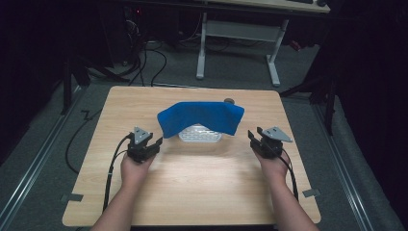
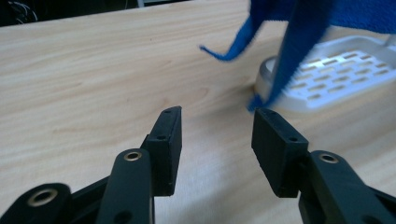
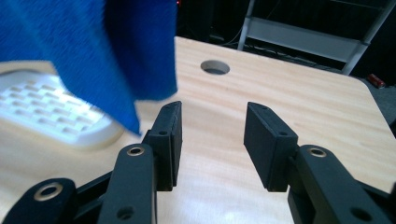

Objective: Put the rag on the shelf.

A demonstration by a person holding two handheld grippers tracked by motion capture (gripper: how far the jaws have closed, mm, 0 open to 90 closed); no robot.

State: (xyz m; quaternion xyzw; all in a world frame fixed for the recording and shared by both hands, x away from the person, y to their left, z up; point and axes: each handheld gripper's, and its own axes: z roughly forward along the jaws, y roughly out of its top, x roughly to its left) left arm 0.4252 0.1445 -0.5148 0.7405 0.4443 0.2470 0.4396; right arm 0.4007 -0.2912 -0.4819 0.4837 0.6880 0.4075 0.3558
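My left gripper (image 1: 155, 144) and right gripper (image 1: 255, 137) are both open, holding nothing. The blue cloth (image 1: 202, 117) lies draped over the white tray (image 1: 199, 136) near the table's (image 1: 192, 187) far edge, covering it.

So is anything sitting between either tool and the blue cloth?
Nothing visible. Bare wood lies between the left tool and the blue cloth, and likewise on the right tool's side. Both tools stand open and empty. The cloth drapes over a white slotted tray.
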